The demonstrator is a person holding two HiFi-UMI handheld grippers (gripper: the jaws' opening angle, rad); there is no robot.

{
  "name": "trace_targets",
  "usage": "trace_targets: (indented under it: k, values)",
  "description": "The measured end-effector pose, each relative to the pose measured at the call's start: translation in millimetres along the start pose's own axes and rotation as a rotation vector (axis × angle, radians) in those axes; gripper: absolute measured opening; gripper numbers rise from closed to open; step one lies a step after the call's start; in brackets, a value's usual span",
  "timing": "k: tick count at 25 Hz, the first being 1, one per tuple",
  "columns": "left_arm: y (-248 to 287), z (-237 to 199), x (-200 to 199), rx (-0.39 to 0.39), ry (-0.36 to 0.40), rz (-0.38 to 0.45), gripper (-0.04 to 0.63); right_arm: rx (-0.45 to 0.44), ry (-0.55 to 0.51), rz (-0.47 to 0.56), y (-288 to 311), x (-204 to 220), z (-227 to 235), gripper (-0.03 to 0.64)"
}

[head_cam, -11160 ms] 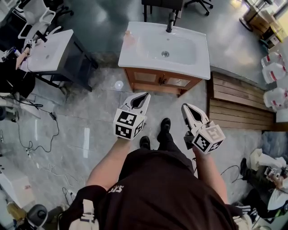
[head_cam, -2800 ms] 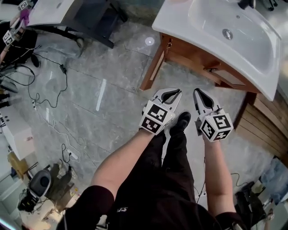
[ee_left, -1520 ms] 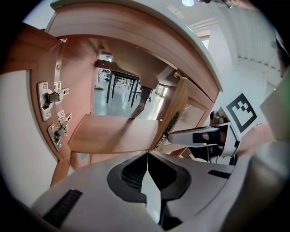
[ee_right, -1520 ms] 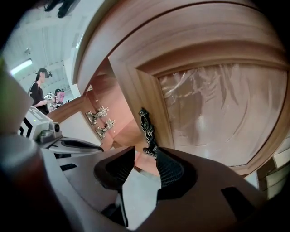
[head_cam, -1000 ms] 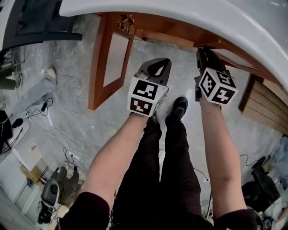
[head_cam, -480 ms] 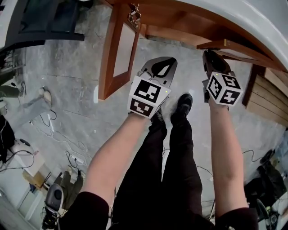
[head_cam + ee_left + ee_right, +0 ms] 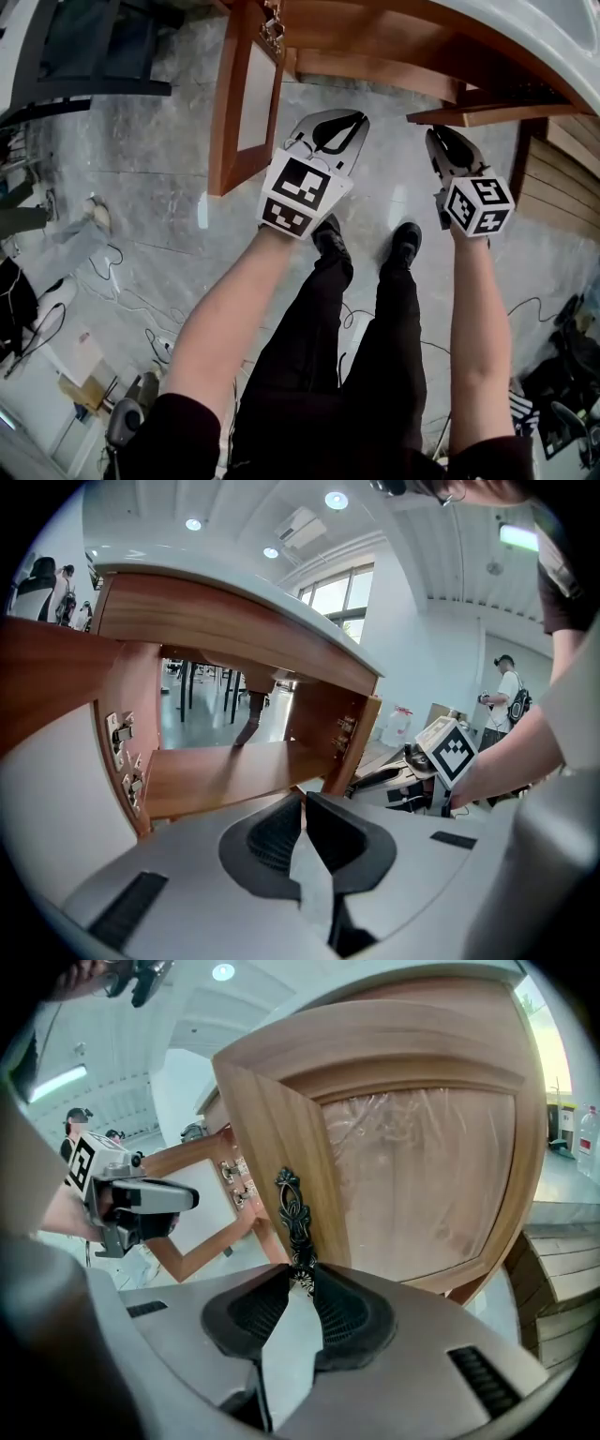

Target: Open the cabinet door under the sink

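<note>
Seemingly clamped, handle (image 7: 292, 1211) in right gripper (image 7: 302, 1281)

Right cabinet door (image 7: 467, 114): shut flush under the sink (image 7: 562, 42) in the earliest picture and barely off its frame a second ago. It is now swung well out, its ornate handle (image 7: 292, 1208) clasped at the lower end between the jaws of the right gripper (image 7: 302, 1281), which has drawn back from beneath the sink toward the person (image 7: 319, 375). Left cabinet door (image 7: 242, 98): shut at the start, part open a few seconds ago, now standing wide open; the person, formerly well back from the sink, is now close up against it.
</note>
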State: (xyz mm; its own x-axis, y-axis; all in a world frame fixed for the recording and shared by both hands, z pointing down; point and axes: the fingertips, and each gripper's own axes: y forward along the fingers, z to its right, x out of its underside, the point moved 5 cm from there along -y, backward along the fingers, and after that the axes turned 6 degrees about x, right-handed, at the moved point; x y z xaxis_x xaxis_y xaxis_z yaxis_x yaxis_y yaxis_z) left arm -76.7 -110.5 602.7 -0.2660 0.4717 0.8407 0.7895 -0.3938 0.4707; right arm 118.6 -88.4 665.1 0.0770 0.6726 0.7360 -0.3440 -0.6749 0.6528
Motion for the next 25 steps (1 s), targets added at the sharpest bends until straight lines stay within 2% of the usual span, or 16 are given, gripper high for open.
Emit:
trace_targets:
  k: [6, 14, 17, 22, 25]
  values:
    - [13, 26, -2, 0.046, 0.02, 0.012, 0.023, -0.059, -0.023, 0.002, -11, 6, 8, 0.095]
    - [27, 69, -11, 0.049, 0.044, 0.015, 0.026, -0.12, -0.055, 0.012, -26, 19, 12, 0.095]
    - [34, 85, -18, 0.059, 0.068, 0.013, 0.072, -0.146, -0.065, 0.01, -35, 26, 13, 0.095]
    - [47, 113, -28, 0.072, 0.048, 0.035, 0.128, -0.199, -0.097, 0.0, -54, 36, 23, 0.095]
    - [49, 129, -36, 0.101, 0.086, 0.035, 0.15, -0.224, -0.104, -0.004, -61, 39, 25, 0.095]
